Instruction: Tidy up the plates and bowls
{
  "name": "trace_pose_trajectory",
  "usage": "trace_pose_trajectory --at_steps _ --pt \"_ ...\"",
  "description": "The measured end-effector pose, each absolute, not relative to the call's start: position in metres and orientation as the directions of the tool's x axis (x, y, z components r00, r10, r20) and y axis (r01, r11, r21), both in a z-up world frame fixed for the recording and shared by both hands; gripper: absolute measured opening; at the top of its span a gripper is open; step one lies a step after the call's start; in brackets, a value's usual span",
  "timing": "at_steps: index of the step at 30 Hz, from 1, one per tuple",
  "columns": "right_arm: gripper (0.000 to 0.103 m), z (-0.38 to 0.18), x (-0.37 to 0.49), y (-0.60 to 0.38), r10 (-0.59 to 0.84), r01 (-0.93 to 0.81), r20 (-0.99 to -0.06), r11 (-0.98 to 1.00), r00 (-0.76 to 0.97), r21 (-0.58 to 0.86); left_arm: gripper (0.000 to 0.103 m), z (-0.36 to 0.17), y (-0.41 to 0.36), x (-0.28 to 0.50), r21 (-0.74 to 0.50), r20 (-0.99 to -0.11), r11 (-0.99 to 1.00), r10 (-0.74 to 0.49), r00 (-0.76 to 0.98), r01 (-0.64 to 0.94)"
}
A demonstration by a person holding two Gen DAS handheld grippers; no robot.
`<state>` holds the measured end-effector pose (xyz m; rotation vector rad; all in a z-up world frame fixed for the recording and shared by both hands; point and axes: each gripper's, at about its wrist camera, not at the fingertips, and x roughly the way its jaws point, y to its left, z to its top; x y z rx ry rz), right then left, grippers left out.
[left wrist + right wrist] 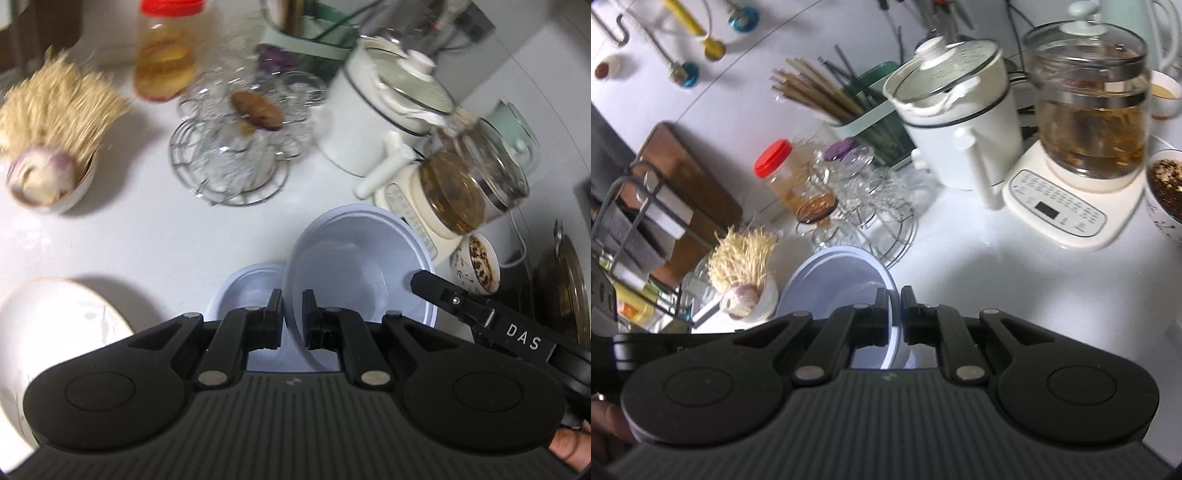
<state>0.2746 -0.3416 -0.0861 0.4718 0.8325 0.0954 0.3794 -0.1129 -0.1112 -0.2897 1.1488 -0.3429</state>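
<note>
Both grippers slant down over the white counter (155, 236), the left gripper (292, 314) clamped on the rim of a tilted pale blue bowl (354, 266) and the right gripper (894, 314) clamped on another blue bowl (834, 280), with a wire rack (229, 170) beyond.

Counts: 2 pale blue bowls (354, 254), (251, 291); 1 white plate (55, 317); 1 white electric pot (964, 122); 1 glass kettle (1089, 110) on its base; 1 red-capped jar (786, 173); 1 garlic bowl (51, 181); 1 wire rack (225, 162); 2 grippers (292, 306), (894, 302).
</note>
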Motion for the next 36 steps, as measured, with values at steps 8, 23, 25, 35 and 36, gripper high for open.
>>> trace_pose_trajectory --at_steps 8,23,25,35,36 --pt "0.011 -0.109 0.278 -0.311 0.269 0.078 -0.724 0.91 0.635 0.407 0.01 -0.138 -0.079 0.371 -0.424 -0.834 0.906 -0.396 0.384 0.015" --pt "0.011 -0.14 0.289 -0.292 0.238 0.076 -0.787 0.938 0.569 0.338 0.01 -0.177 -0.064 0.37 -0.423 -0.843 0.906 -0.394 0.365 0.003" --pt "0.011 -0.138 0.292 -0.293 0.249 0.05 -0.781 0.94 0.572 0.336 0.01 -0.18 -0.06 0.37 -0.417 -0.846 0.908 -0.38 0.375 -0.022" --pt "0.042 -0.134 0.298 -0.307 0.305 0.016 -0.76 0.924 0.574 0.383 0.022 -0.167 -0.047 0.366 -0.395 -0.852 0.917 -0.338 0.4 -0.065" --pt "0.044 -0.134 0.297 -0.309 0.312 0.017 -0.754 0.919 0.578 0.393 0.028 -0.165 -0.047 0.365 -0.385 -0.854 0.92 -0.327 0.404 -0.07"
